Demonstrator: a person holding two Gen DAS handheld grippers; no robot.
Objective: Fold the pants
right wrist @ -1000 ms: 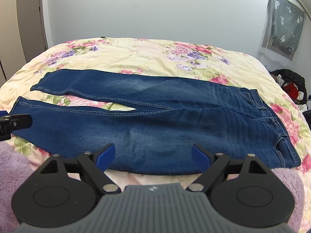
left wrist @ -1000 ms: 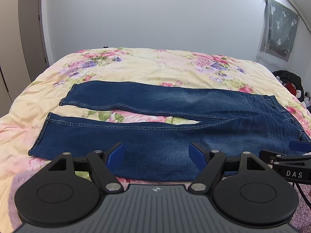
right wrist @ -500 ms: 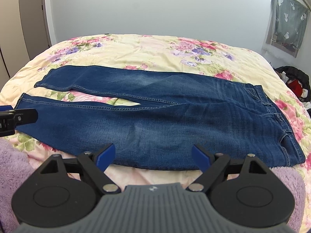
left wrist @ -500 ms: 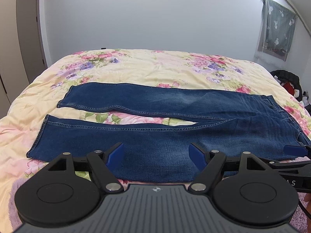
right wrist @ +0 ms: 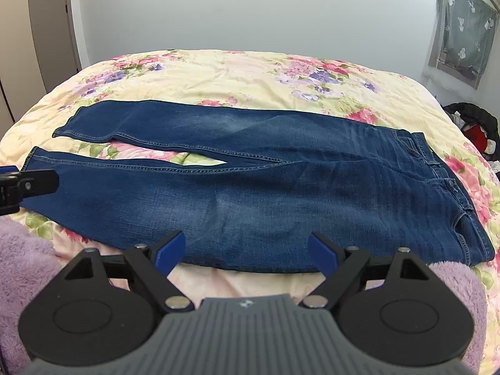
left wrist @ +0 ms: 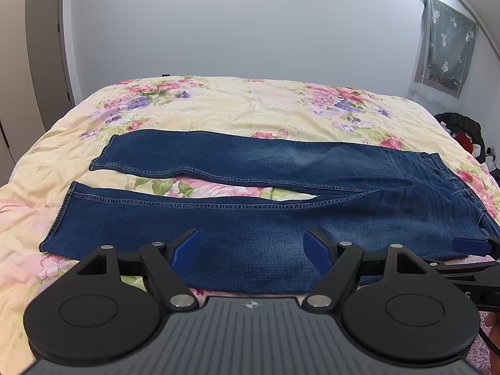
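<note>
Nothing is folded yet: the dark blue denim pants (right wrist: 265, 187) lie flat, legs spread, along the near edge of the floral-quilted bed (right wrist: 250, 75), both the left gripper (left wrist: 251, 245) and the right gripper (right wrist: 247, 250) hovering wide and empty.

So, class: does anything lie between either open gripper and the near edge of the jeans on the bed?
Nothing visible does. The left gripper and the right gripper are both open, facing the near leg of the blue jeans, which lie flat on the floral bedspread. Only bare bedspread shows at that edge.
</note>
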